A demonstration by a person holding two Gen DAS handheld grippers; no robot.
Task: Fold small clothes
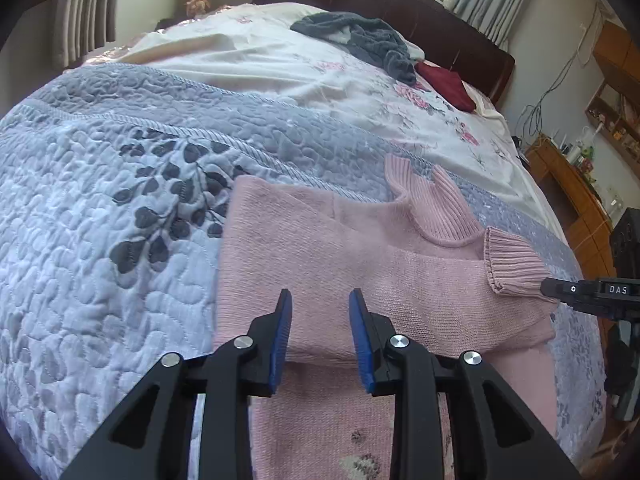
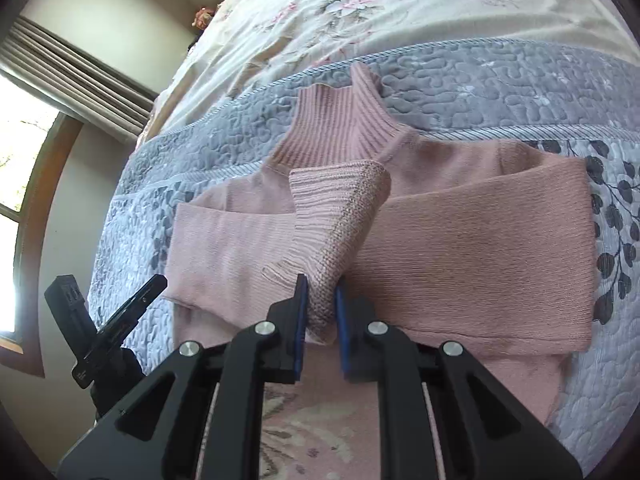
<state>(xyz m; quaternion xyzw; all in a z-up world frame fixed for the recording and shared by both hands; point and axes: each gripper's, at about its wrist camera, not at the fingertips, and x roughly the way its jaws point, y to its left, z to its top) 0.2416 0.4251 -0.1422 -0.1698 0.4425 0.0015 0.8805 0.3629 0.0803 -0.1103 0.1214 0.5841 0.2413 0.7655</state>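
Observation:
A pink knit turtleneck sweater (image 1: 320, 248) lies flat on the quilted bedspread (image 1: 100, 240), its ribbed collar (image 2: 340, 128) pointing toward the headboard. One sleeve is folded across the chest. My right gripper (image 2: 320, 286) is shut on that sleeve's ribbed cuff (image 2: 340, 208) and holds it slightly raised over the body. In the left wrist view the right gripper (image 1: 550, 288) comes in from the right edge at the cuff (image 1: 516, 268). My left gripper (image 1: 320, 300) hovers open over the sweater's middle with nothing between its blue pads. It shows at the lower left (image 2: 148, 290) in the right wrist view.
A grey garment (image 1: 360, 40) and a dark red cloth (image 1: 446, 84) lie near the dark wooden headboard (image 1: 400, 4) on a floral sheet (image 1: 280, 64). Wooden furniture with cables (image 1: 572, 192) stands beside the bed. A curtained window (image 2: 24, 152) is on the other side.

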